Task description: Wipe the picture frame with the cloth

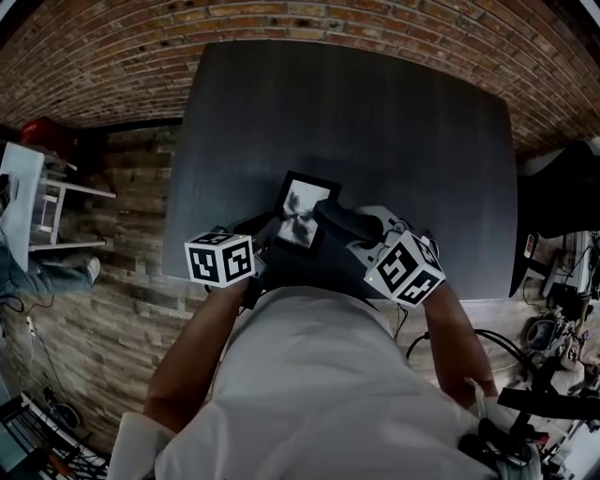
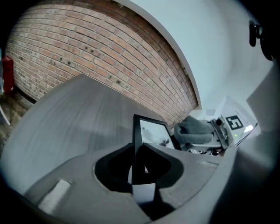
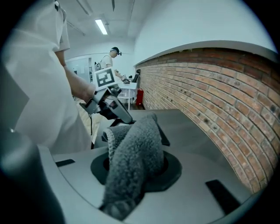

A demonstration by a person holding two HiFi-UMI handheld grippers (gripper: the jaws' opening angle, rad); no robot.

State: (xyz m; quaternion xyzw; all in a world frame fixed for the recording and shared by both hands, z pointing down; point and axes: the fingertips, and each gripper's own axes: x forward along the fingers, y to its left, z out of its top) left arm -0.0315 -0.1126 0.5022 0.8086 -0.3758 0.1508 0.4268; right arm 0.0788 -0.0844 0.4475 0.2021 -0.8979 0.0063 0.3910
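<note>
A black picture frame [image 1: 302, 210] with a grey print is held up over the dark table [image 1: 375, 122]. My left gripper [image 1: 270, 240] is shut on the frame's lower left edge. In the left gripper view the frame [image 2: 152, 131] stands edge-on between the jaws of the left gripper [image 2: 140, 169]. My right gripper [image 1: 354, 231] is shut on a grey fluffy cloth [image 1: 339, 219], just right of the frame. That cloth [image 3: 133, 157] fills the right gripper [image 3: 135, 168] and hides most of the frame; only a dark corner of the frame [image 3: 165, 138] shows. The cloth [image 2: 195, 130] sits close beside the frame's right edge.
A brick wall [image 1: 281, 19] runs behind the table. A white shelf [image 1: 47, 202] stands at the left, cables and equipment [image 1: 553, 328] lie on the floor at the right. The table's near edge [image 1: 478, 298] is right under my hands. A person [image 3: 111, 59] stands far back.
</note>
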